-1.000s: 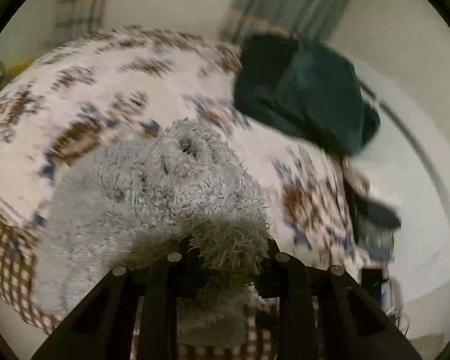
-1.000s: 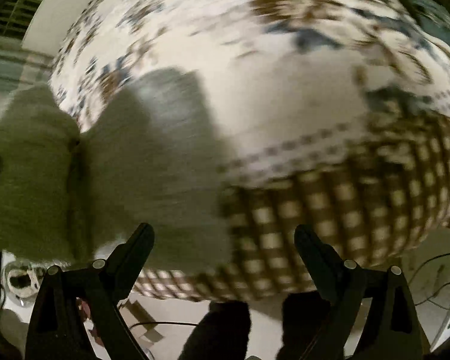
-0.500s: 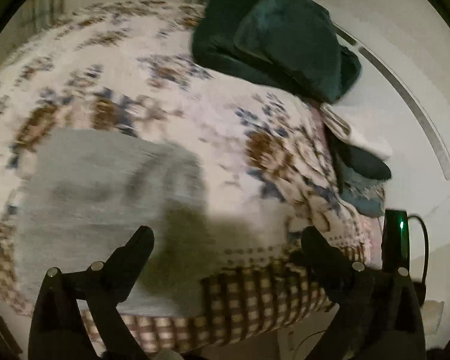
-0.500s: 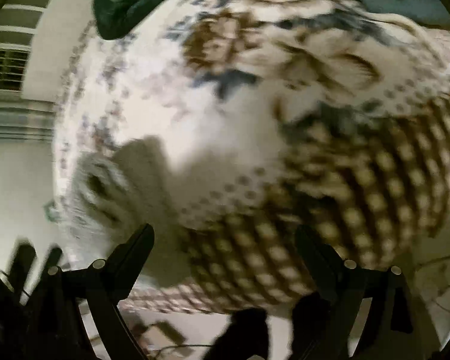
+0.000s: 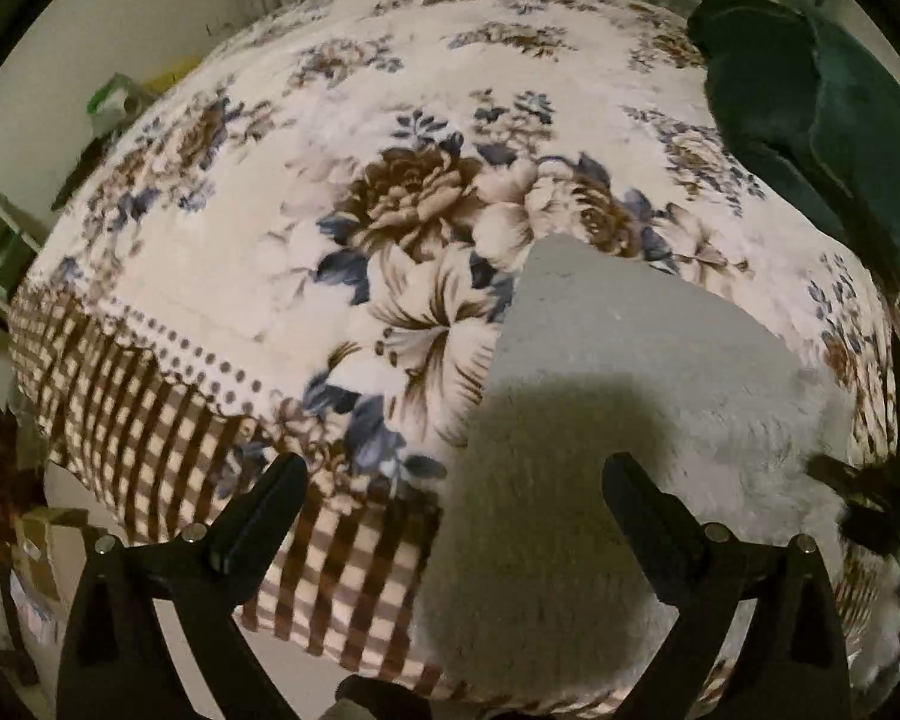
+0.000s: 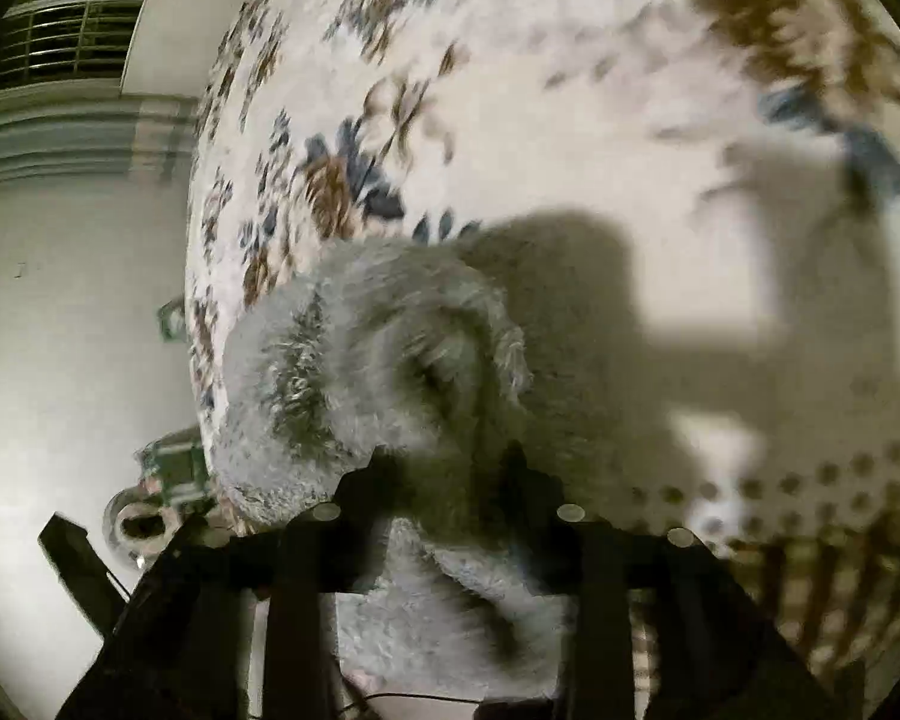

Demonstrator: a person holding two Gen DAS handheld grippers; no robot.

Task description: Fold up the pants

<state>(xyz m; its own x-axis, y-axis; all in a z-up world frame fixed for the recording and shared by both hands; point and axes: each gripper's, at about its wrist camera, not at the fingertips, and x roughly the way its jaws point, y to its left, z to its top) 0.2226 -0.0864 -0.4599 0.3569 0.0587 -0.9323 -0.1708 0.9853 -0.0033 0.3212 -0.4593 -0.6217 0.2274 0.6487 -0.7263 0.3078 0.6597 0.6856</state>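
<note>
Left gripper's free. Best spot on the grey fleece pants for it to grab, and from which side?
Judging from the left view, take the left edge of the grey fleece pants where it hangs over the bed front. Come in low from the left with the open left gripper: that edge is clear, and the right gripper already pinches the other end.

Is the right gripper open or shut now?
Shut: the right gripper has its jaws pinched on the fuzzy grey pants.
</note>
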